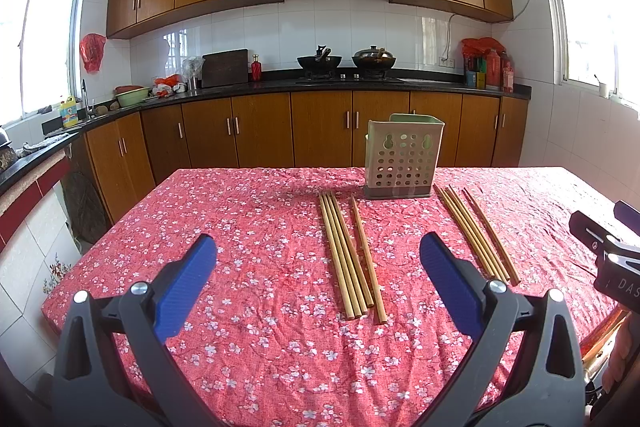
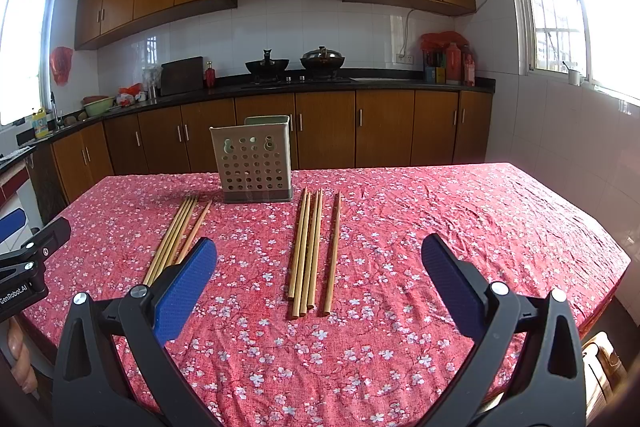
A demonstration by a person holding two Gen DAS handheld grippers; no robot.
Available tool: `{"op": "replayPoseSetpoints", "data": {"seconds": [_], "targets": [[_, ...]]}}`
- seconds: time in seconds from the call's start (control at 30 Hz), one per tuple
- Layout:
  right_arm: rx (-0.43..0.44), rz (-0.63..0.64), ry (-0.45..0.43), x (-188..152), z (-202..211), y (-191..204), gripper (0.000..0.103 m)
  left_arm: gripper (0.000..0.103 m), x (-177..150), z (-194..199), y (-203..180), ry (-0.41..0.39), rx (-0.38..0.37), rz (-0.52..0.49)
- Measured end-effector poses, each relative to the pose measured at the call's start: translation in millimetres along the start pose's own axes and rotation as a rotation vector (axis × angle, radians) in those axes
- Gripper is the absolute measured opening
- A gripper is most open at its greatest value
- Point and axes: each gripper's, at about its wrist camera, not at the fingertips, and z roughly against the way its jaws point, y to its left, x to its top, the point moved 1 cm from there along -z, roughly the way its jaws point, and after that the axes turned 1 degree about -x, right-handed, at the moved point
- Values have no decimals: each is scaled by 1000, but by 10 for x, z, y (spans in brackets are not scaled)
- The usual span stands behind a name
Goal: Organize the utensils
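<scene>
Two bunches of wooden chopsticks lie on a red flowered tablecloth [image 1: 248,227]. The left bunch [image 1: 350,255] lies ahead of my left gripper [image 1: 318,247], which is open and empty above the cloth. The right bunch [image 1: 476,233] lies further right. In the right wrist view the right bunch [image 2: 312,251] lies ahead of my right gripper [image 2: 320,247], open and empty, and the left bunch [image 2: 176,235] runs behind its left finger [image 2: 188,287]. A pale perforated utensil holder [image 1: 402,155] [image 2: 254,159] stands upright beyond both bunches.
Each gripper's body shows at the edge of the other's view: the right one [image 1: 608,251], the left one [image 2: 28,259]. Kitchen counters [image 1: 280,87] with woks and bottles run behind the table. The cloth [image 2: 480,227] ends at the table edges on either side.
</scene>
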Motion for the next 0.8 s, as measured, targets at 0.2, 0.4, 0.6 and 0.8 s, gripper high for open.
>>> {"op": "replayPoseSetpoints", "data": {"seconds": [0.2, 0.4, 0.6, 0.8], "targets": [[0, -1, 0, 1, 4, -5, 101, 99, -7, -4, -15, -1, 2, 1], [1, -2, -1, 2, 7, -8, 101, 99, -13, -9, -21, -1, 2, 1], [1, -2, -1, 4, 10, -9, 101, 99, -7, -10, -18, 0, 1, 0], [2, -3, -2, 4, 10, -8, 101, 99, -23, 9, 3, 1, 1, 0]]}}
